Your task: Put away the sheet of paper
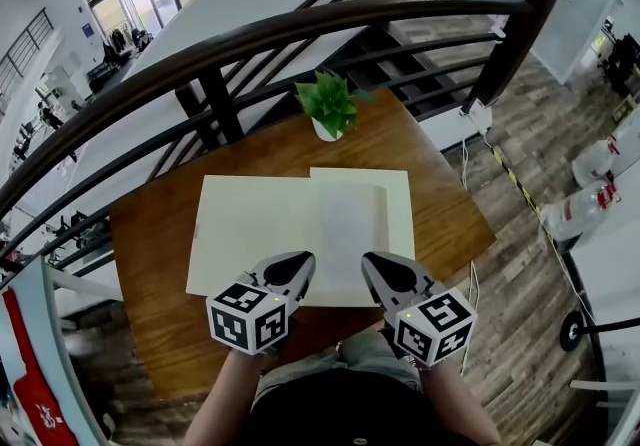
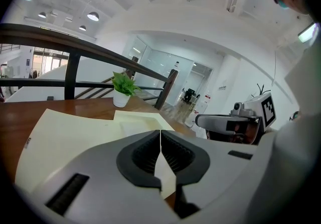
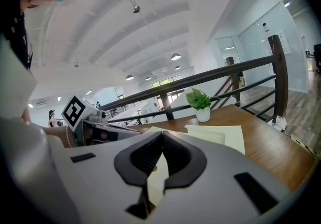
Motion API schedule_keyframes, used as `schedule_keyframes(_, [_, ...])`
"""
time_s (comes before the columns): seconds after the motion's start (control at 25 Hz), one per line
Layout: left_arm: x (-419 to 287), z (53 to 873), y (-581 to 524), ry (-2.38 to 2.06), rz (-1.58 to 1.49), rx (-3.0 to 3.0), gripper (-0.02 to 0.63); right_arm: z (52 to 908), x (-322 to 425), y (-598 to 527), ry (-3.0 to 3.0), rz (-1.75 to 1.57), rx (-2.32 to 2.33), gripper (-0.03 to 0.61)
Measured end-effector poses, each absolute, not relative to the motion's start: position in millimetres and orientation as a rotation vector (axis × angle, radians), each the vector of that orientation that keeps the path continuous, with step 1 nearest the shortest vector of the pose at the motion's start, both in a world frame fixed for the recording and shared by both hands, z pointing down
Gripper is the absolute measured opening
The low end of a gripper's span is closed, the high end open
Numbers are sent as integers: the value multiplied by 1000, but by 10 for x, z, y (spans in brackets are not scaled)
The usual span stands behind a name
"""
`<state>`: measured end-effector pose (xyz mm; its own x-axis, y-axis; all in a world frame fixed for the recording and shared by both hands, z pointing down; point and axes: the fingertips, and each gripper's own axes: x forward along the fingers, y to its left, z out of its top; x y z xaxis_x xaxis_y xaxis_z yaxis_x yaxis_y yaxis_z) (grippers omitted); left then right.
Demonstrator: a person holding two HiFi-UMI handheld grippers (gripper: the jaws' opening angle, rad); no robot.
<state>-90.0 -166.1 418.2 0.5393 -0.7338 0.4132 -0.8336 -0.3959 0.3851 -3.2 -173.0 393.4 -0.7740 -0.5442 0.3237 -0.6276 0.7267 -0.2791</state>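
Note:
An open cream folder [image 1: 255,229] lies flat on the wooden table [image 1: 160,274]. A white sheet of paper [image 1: 350,229] rests on its right half. My left gripper [image 1: 297,261] hovers over the folder's near edge, jaws shut with nothing between them. My right gripper [image 1: 377,263] hangs beside it over the sheet's near edge, also shut and empty. In the left gripper view the shut pads [image 2: 160,132] point across the folder [image 2: 75,135] and the sheet [image 2: 138,126]. The right gripper view shows its shut jaws [image 3: 162,136] above the folder [image 3: 223,135].
A small potted plant [image 1: 328,106] stands at the table's far edge, just beyond the folder. A dark curved railing [image 1: 300,34] runs behind the table, with a stairwell below. Bagged bundles [image 1: 590,194] lie on the floor to the right.

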Motion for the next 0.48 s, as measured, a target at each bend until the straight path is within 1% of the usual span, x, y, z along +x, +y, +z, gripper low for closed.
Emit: schedule_keyframes(0.48, [-832, 4272, -1585, -1228, 238, 2206, 21, 3961, -50, -1658, -2710, 572, 900, 26])
